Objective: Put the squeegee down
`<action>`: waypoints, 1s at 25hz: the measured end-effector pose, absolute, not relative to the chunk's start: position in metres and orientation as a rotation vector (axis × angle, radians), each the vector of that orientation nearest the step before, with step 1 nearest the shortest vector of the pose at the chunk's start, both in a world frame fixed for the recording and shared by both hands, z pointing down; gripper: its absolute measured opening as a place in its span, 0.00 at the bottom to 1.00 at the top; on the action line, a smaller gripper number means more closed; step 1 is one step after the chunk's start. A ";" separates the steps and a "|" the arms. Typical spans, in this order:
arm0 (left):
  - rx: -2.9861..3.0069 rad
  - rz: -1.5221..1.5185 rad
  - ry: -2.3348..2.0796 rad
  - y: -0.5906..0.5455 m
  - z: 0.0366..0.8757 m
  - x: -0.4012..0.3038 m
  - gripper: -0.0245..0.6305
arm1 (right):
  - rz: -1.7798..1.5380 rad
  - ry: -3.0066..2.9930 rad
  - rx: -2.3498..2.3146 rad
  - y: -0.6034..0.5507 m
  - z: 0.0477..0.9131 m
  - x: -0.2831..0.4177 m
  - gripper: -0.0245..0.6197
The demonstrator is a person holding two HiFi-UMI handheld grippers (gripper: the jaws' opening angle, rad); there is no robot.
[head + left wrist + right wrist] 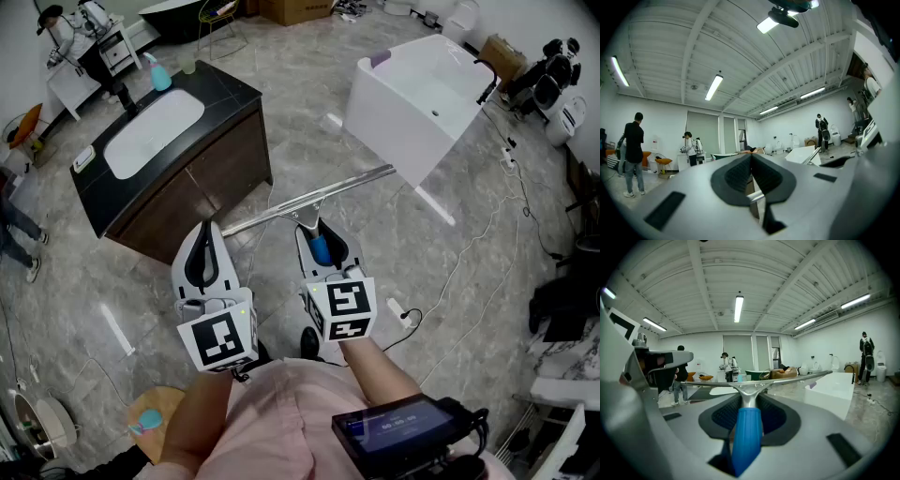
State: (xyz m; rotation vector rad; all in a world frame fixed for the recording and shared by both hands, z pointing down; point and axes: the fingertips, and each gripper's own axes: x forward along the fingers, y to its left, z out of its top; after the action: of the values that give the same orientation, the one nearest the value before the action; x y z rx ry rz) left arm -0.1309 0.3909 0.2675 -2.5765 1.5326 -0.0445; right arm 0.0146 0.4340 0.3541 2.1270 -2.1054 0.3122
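The squeegee (309,199) has a blue handle (321,249) and a long metal blade that runs crosswise above the floor in the head view. My right gripper (315,231) is shut on the handle. In the right gripper view the blue handle (746,437) sits between the dark pads (723,416), and the blade (787,379) stretches level ahead of them. My left gripper (205,234) hovers beside it on the left, apart from the squeegee. In the left gripper view its pads (733,176) meet at the tip with nothing between them.
A dark vanity (230,94) with a white basin (155,131) and a teal bottle (159,73) stands ahead left. A white bathtub (422,94) stands ahead right. Cables (469,253) trail over the grey tiled floor. People (633,150) stand far back.
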 end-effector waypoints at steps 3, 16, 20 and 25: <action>-2.595 -0.023 1.561 0.392 0.267 -0.120 0.05 | 0.308 -2.106 2.124 0.433 0.355 0.025 0.23; -2.554 -0.045 1.623 0.387 0.276 -0.089 0.05 | 0.320 -2.152 2.109 0.419 0.360 0.066 0.23; -2.554 -0.073 1.635 0.365 0.286 -0.089 0.05 | 0.343 -2.151 2.096 0.397 0.368 0.068 0.23; -2.589 -0.062 1.674 0.316 0.304 -0.085 0.05 | 0.378 -2.122 2.069 0.353 0.388 0.074 0.23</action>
State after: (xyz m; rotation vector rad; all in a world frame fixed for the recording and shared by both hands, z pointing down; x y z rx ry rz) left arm -0.0850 0.3160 0.3044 -2.5886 1.6738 -0.0619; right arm 0.0736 0.3528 0.3883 2.0694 -2.1219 0.3785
